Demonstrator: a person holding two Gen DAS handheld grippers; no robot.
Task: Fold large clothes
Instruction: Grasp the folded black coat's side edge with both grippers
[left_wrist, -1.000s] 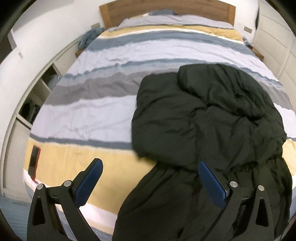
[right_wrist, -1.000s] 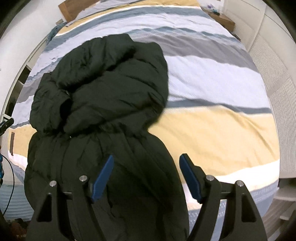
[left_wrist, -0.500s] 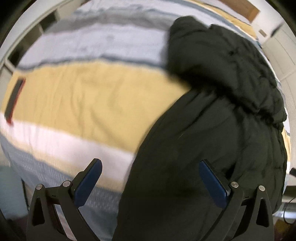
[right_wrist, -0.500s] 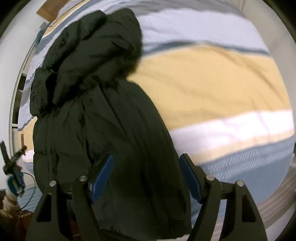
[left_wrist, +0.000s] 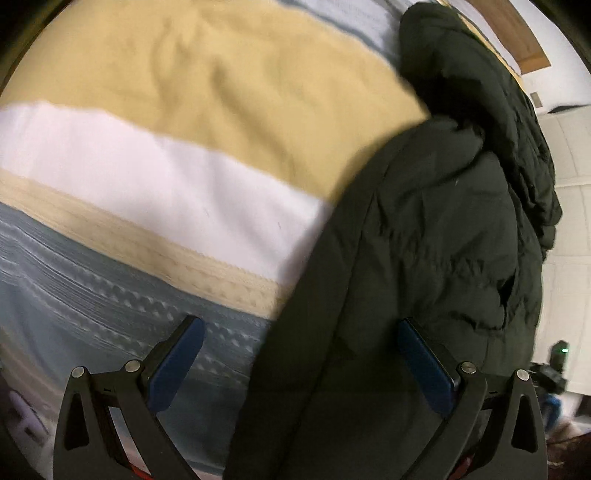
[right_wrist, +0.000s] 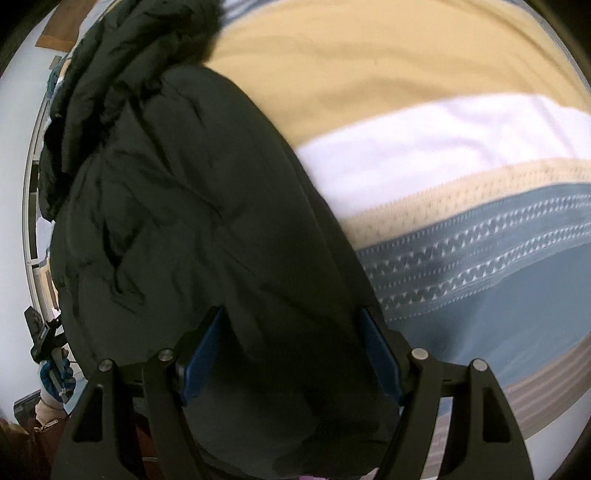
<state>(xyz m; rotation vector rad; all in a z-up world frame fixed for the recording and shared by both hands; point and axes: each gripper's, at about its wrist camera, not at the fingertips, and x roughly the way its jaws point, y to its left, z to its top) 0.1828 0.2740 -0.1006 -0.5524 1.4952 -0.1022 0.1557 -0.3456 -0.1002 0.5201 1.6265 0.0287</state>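
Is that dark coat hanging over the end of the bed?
Yes, the dark coat drapes down past the bedspread's patterned blue edge.

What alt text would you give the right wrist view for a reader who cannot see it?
The right gripper, jaws open, straddles the lower end of a dark puffy coat draped over the foot of a bed. The striped bedspread, yellow, white and patterned blue, fills the right side; the picture is motion-blurred.

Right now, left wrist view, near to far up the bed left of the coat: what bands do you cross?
Left gripper, blue patterned bedspread band, cream lace trim, white stripe, yellow stripe; the dark coat runs alongside.
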